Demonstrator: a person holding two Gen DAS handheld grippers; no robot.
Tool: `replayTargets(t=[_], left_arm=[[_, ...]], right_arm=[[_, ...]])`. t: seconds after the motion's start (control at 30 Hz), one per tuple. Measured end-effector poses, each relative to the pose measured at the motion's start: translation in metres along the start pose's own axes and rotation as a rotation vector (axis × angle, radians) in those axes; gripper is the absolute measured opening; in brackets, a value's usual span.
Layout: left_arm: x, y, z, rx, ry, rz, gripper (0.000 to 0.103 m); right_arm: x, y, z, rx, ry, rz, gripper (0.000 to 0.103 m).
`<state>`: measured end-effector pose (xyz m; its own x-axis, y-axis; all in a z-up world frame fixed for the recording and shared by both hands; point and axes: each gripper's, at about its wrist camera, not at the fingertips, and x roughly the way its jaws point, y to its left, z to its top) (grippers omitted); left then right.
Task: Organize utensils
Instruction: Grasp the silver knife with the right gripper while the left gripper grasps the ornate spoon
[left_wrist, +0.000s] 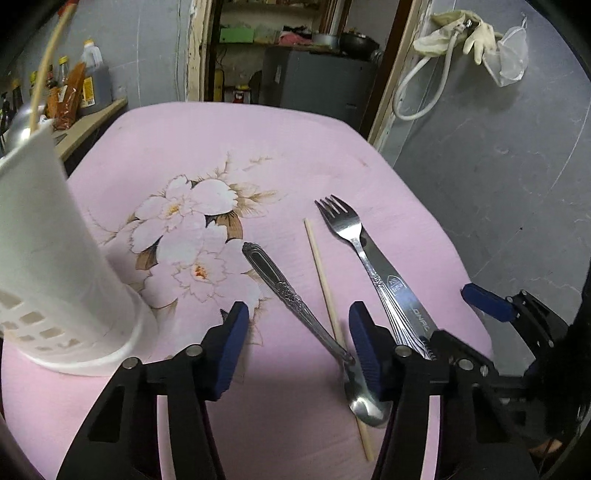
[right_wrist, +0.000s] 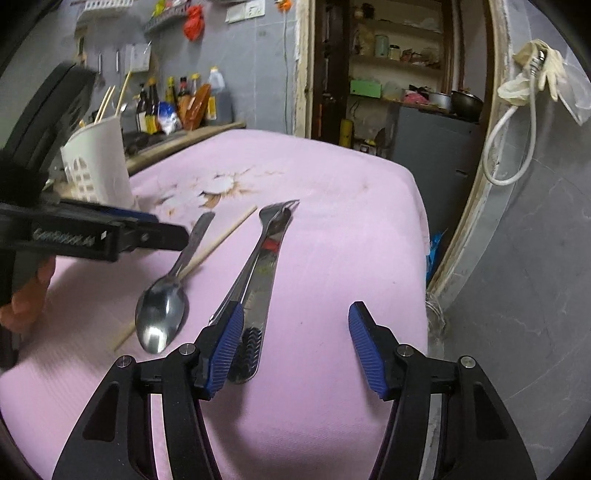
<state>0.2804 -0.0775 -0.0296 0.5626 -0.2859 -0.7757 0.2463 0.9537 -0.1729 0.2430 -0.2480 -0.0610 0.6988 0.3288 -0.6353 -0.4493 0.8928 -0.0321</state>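
On the pink flowered table (left_wrist: 288, 147) lie a steel spoon (left_wrist: 291, 299), a wooden chopstick (left_wrist: 325, 284), a fork (left_wrist: 351, 236) and a knife (left_wrist: 402, 295) under the fork. My left gripper (left_wrist: 295, 332) is open, low over the table, its jaws either side of the spoon's handle. A white utensil holder (left_wrist: 55, 266) with a chopstick in it stands to its left. In the right wrist view my right gripper (right_wrist: 295, 339) is open, its left pad beside the knife (right_wrist: 258, 295) and fork (right_wrist: 273, 221); the spoon (right_wrist: 162, 314) and chopstick (right_wrist: 218, 240) lie to the left.
A shelf with sauce bottles (right_wrist: 177, 103) runs behind the table at the left. A doorway with shelves (right_wrist: 399, 74) is at the back. A grey wall with a hose and glove (right_wrist: 532, 74) is on the right, past the table's right edge (right_wrist: 424, 236).
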Motion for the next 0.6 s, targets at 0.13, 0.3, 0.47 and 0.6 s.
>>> replayTargets(t=[0.13, 0.3, 0.47, 0.6], left_arm=[[0.011, 0.001, 0.004, -0.007, 0.047, -0.007, 0.04], [0.023, 0.006, 0.008, -0.041, 0.09, -0.022, 0.037], [0.024, 0.002, 0.01, -0.006, 0.092, 0.011, 0.035], [0.022, 0.0, 0.007, 0.011, 0.092, 0.016, 0.032]], right_arm=[[-0.001, 0.006, -0.003, -0.035, 0.008, -0.022, 0.058], [-0.002, 0.012, -0.005, -0.065, 0.011, -0.037, 0.059], [-0.003, 0.019, -0.007, -0.104, 0.017, -0.055, 0.059], [-0.005, 0.026, -0.012, -0.141, 0.025, -0.072, 0.059]])
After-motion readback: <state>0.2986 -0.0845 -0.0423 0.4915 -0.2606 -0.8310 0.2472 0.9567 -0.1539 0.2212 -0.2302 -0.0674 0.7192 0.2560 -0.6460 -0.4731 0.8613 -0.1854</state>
